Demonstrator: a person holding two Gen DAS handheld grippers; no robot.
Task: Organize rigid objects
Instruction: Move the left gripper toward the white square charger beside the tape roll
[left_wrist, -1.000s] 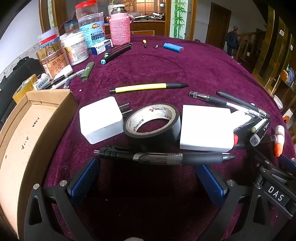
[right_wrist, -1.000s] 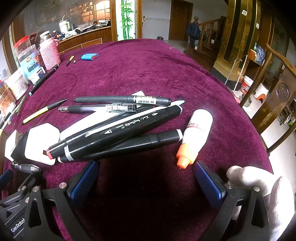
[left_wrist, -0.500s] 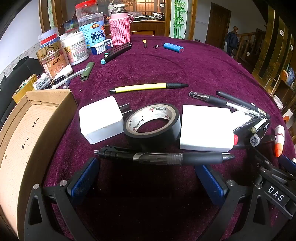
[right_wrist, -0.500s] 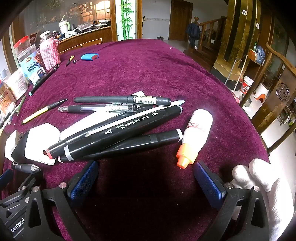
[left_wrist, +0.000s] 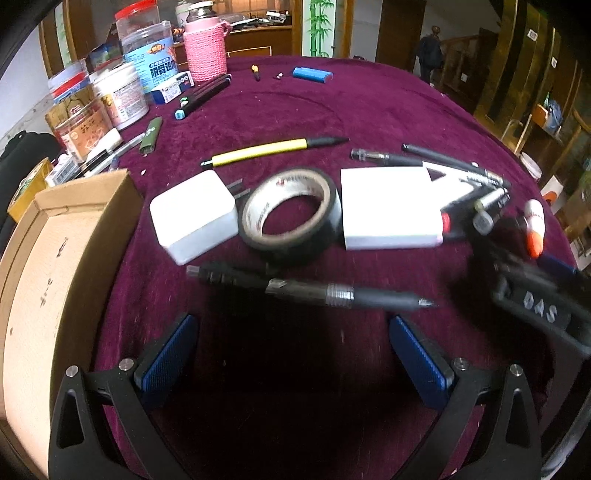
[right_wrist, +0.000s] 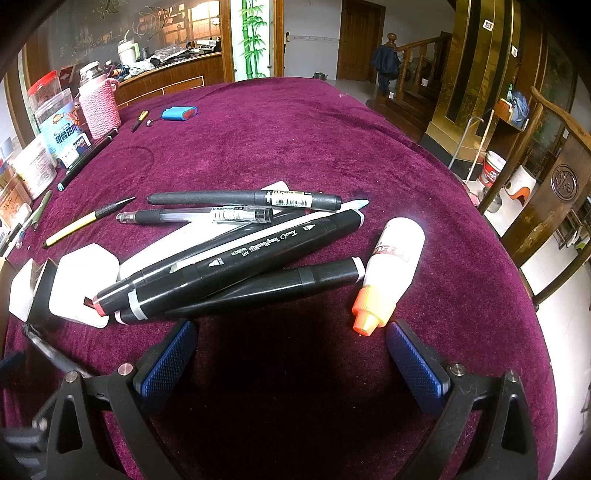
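My left gripper (left_wrist: 293, 349) is open and empty above the purple cloth, just short of a black pen (left_wrist: 310, 290). Beyond the pen lie a white charger (left_wrist: 194, 216), a black tape roll (left_wrist: 291, 214) and a white box (left_wrist: 388, 206). My right gripper (right_wrist: 290, 354) is open and empty, just short of a pile of black markers (right_wrist: 243, 260) and pens. A white glue bottle with an orange cap (right_wrist: 391, 269) lies right of the pile. The right gripper's body (left_wrist: 539, 306) shows at the right of the left wrist view.
An open cardboard box (left_wrist: 48, 266) stands at the left. Jars (left_wrist: 122, 94), a pink knitted bottle (left_wrist: 205, 51), a yellow pen (left_wrist: 273, 149) and a blue case (left_wrist: 312, 74) lie further back. The table edge drops off right, by a wooden chair (right_wrist: 546, 206).
The left view has shifted and blurred; the left gripper has drawn back a little from the black pen. The gloved hand has left the right wrist view.
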